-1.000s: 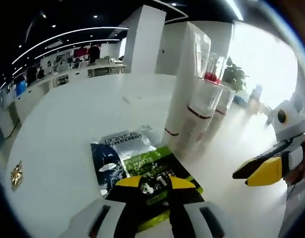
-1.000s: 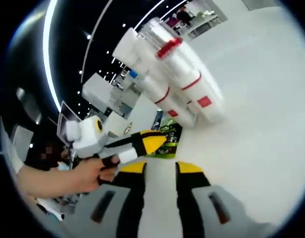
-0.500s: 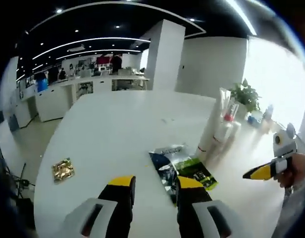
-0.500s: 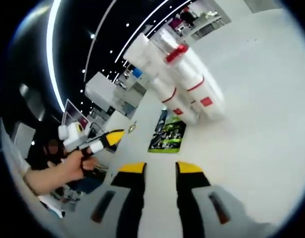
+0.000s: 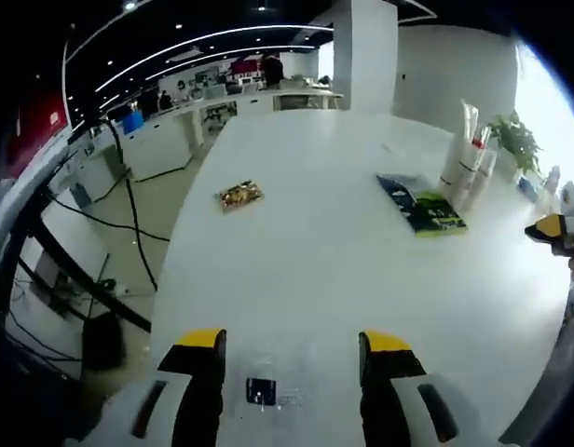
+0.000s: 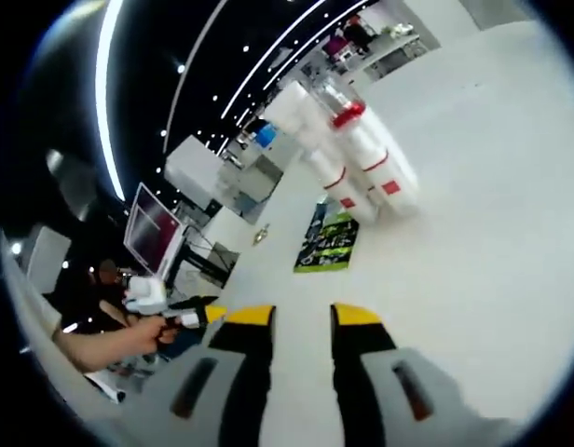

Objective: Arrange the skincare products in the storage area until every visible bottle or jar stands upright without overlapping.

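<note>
White and bare, the surface (image 5: pixel 296 279) runs out from the left hand-held gripper (image 5: pixel 294 341), whose yellow-tipped jaws stand apart and released, holding nothing, low over the near edge. Farther out on the left lies a small gold packet (image 5: pixel 239 195), alone. Farther still, to the right, a flat sachet (image 5: pixel 421 204) printed dark blue and green lies on the surface, and just beyond it a tight cluster of white bottles (image 5: pixel 466 158) with red bands stands upright, one clear-topped. At the far right edge the other gripper's yellow tip comes into the left gripper view. In the right gripper view the right hand-held gripper (image 6: pixel 300 317) is also released, its jaws parted over bare surface (image 6: pixel 473 233) with nothing between them. A person's hand (image 6: pixel 143 333) holds the left gripper (image 6: pixel 210 315) just left of those jaws. Beyond, the sachet (image 6: pixel 330 242) lies flat, and close behind it the bottles (image 6: pixel 354 156) stand pressed together, red-banded, one with a red cap under a clear top. Far off, desks and a monitor (image 6: pixel 154 236) line the room.
</note>
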Demonstrator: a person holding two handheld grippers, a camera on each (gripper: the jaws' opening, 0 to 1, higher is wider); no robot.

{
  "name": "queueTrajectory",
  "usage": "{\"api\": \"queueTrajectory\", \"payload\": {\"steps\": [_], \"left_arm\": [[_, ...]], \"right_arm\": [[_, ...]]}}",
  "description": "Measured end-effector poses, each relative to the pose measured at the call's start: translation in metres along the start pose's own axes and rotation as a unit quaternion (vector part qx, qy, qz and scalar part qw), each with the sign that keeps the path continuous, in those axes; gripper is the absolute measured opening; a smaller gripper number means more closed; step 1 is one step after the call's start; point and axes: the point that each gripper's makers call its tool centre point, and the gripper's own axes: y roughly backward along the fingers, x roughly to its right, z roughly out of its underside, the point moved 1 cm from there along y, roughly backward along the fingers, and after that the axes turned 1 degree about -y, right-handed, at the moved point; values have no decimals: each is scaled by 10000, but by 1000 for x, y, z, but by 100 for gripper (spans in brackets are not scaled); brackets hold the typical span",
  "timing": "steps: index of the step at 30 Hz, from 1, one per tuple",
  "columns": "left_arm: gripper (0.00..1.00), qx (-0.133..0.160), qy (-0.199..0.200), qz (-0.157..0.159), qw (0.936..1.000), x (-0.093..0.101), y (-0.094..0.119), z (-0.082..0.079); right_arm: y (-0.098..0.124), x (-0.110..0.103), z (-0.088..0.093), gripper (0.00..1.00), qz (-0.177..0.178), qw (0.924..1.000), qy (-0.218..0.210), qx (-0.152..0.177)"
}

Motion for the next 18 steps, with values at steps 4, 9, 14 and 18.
{"api": "queueTrajectory", "payload": {"steps": [4,9,14,18], "left_arm": [[60,-262,145,-70,9995,-6,2,18],[59,-697,342,48,9970,-3,-2,41],[56,-444,376,34,9983,0,-3,35],[43,-388,401,27,9984,-1,-1,35]], "right_arm": [[12,-2,5,25,-3,10000,-24,8],[24,-7,4,25,-44,9997,-199,168],[27,-11,7,25,-69,9998,-131,154],[30,-11,10,25,-66,9998,-120,152]]}}
